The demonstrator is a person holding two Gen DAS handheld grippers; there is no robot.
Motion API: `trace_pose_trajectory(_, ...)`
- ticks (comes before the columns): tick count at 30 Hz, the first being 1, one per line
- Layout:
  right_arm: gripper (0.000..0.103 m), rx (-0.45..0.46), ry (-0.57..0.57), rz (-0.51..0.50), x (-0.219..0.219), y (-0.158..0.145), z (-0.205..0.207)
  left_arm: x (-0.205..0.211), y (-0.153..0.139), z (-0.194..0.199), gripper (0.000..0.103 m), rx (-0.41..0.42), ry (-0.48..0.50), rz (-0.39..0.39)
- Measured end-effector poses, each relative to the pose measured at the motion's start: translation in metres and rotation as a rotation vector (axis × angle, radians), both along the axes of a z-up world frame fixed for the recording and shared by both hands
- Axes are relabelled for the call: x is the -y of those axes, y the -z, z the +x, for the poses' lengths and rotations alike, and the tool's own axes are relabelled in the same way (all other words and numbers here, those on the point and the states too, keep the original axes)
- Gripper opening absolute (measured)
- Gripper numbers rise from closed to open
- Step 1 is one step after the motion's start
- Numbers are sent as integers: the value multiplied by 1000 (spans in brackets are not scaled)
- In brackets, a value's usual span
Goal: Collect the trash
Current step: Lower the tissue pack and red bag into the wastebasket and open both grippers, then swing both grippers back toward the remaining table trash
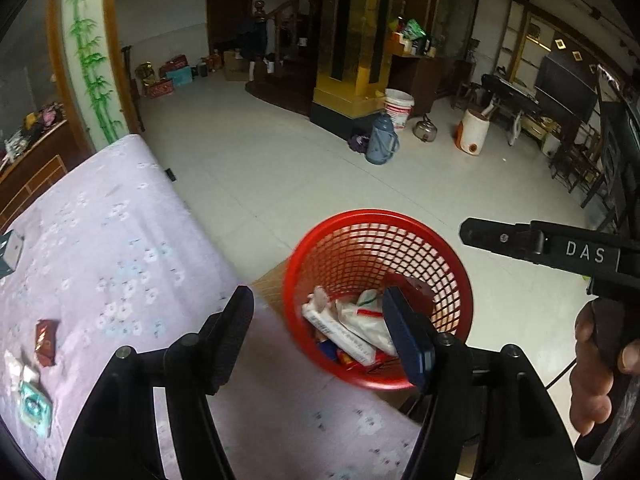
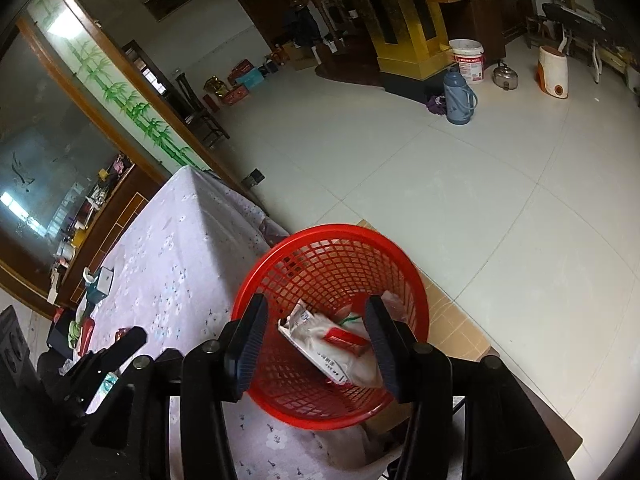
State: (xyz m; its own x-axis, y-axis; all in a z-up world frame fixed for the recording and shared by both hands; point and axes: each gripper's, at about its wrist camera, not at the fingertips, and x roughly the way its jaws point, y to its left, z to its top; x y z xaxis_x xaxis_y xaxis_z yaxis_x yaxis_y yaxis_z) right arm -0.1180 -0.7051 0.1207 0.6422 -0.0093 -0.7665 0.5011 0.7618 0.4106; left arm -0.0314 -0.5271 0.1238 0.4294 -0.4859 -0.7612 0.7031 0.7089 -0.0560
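Note:
A red mesh basket (image 1: pixel 374 220) (image 2: pixel 328 236) stands beside the table's edge and holds several wrappers, among them a white packet (image 1: pixel 362 318) (image 2: pixel 332 340). My left gripper (image 1: pixel 320 336) is open, spanning the table corner and the basket's rim, with nothing between its fingers. My right gripper (image 2: pixel 316 344) hangs open over the basket's mouth, empty; the left wrist view shows it at the right (image 1: pixel 552 246), held by a hand (image 1: pixel 592 376). On the lilac flowered tablecloth (image 1: pixel 120 248) (image 2: pixel 180 248) lie a red-brown wrapper (image 1: pixel 46 342), a white scrap (image 1: pixel 20 372) and a teal packet (image 1: pixel 36 408).
A teal box (image 1: pixel 10 252) (image 2: pixel 98 284) sits farther along the table. Cardboard (image 2: pixel 456 320) lies under the basket. On the tiled floor beyond stand a blue thermos (image 1: pixel 382 140), a white bucket (image 1: pixel 398 108), a kettle (image 1: pixel 425 130) and a yellow pillar (image 1: pixel 356 40).

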Motion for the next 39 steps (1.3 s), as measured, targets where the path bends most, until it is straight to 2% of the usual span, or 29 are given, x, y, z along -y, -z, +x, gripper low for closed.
trace_pose_trajectory(7,55,-26,-105,-8,-54,2,7,-55,-7,-7,66,41,-83,17)
trace_pose_trajectory(14,56,-65,-223,15,-120,14,14,-120,-3,-8,66,18,-194,24)
trace_pose_trajectory(29,57,-82,-447,8,-243,16,29,-269,0,-9,66,-15,-405,11)
trace_pose_trajectory(34,57,-95,-515,2,-276,19,37,-319,8,2,66,13,-452,51)
trace_pose_trajectory(39,57,-91,-548,-24,-292,17,39,-374,22,37,66,7,-494,106)
